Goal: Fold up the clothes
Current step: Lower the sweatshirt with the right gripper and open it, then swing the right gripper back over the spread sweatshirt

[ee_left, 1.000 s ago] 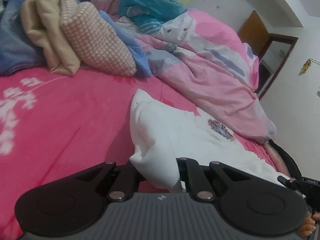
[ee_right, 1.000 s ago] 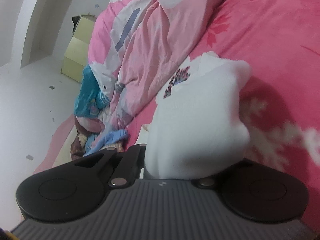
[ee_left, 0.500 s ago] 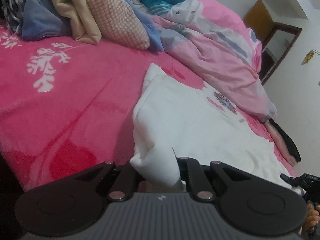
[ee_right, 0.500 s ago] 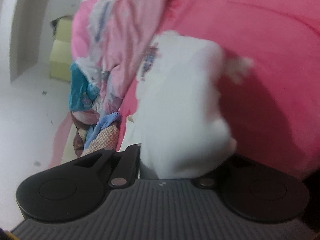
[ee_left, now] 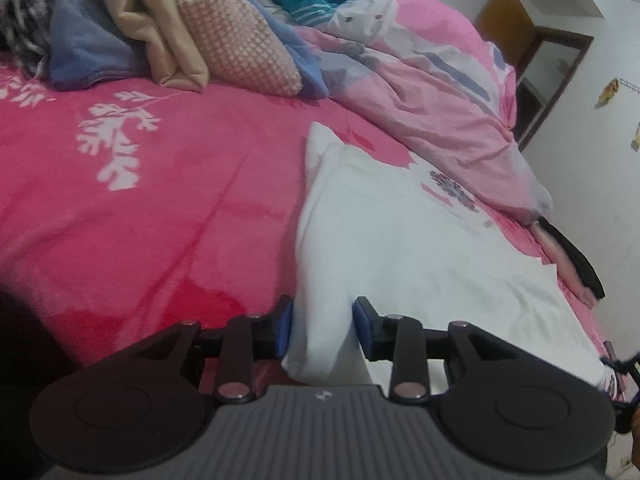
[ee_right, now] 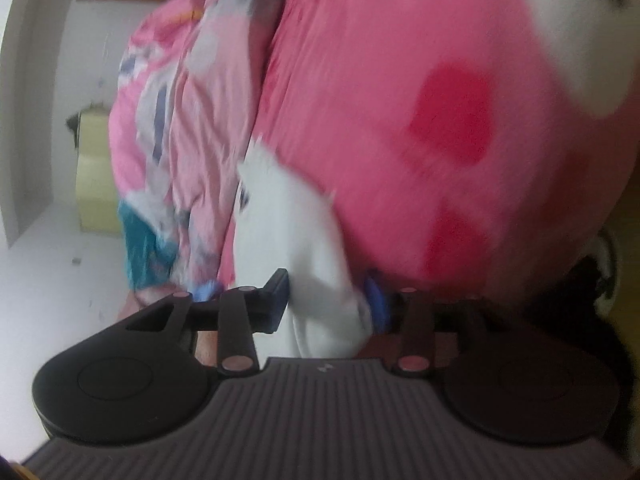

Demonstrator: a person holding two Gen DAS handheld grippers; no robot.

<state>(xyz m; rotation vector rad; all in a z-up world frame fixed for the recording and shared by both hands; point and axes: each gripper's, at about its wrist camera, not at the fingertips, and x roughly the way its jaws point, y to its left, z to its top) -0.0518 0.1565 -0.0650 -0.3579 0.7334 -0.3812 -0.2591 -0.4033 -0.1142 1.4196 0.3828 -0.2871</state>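
Note:
A white shirt (ee_left: 400, 240) with a small coloured print lies spread on the pink bed blanket (ee_left: 160, 200). My left gripper (ee_left: 323, 328) is open at the shirt's near left corner. Its blue pads (ee_left: 285, 330) stand apart, and a loose fold of the cloth lies between them. The right wrist view is blurred by motion. There my right gripper (ee_right: 328, 300) is also open, and a strip of the white shirt (ee_right: 288, 220) runs between its fingers over the pink blanket (ee_right: 400, 80).
A pile of unfolded clothes (ee_left: 180, 28) sits at the back left of the bed. A crumpled pink quilt (ee_left: 420, 92) lies along the far side. A black and pink item (ee_left: 572, 256) rests at the bed's right edge. A dark doorway (ee_left: 552, 80) is behind.
Both grippers were shut on the lifted white shirt and have opened. The shirt has come down and lies flatter on the bed. The right view has swung and blurred.

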